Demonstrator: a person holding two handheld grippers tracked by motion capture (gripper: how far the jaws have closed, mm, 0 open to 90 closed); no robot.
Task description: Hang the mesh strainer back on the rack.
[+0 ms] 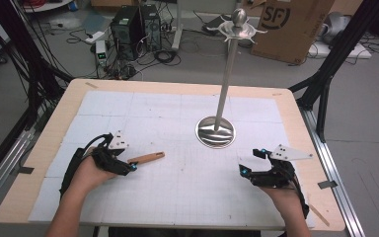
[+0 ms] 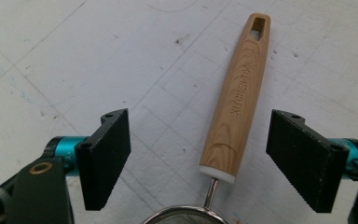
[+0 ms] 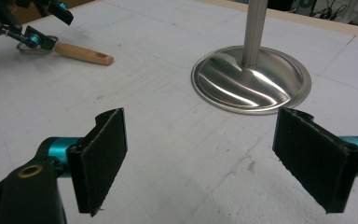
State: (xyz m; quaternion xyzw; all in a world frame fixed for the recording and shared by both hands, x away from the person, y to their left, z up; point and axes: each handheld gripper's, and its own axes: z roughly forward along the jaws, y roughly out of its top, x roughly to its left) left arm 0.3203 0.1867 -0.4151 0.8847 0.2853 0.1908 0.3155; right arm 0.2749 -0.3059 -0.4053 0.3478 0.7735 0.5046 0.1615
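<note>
Left gripper (image 1: 124,162) low over the near-left of the gridded white mat (image 1: 177,182), jaws spread wide, nothing gripped. Between those jaws, flat on the mat, a small strainer with a wooden handle (image 2: 238,103): handle lying in the gap, touching neither pad, with clear space on both sides. Hanging slot at the handle's far end, white collar at the near end, then a thin wire neck down to the metal mesh rim (image 2: 186,216) at the bottom edge of the left gripper view. From above, handle (image 1: 148,158) pointing right and slightly far, sticking out past the gripper's tips.

Right gripper (image 1: 250,164) at the near-right of the mat, well apart from the strainer, jaws likewise wide open and empty, bare mat between them. Beyond it, a steel stand: round polished base (image 3: 251,79) on the mat right of centre, upright pole (image 1: 225,84) rising to a hooked top (image 1: 238,27).
</note>
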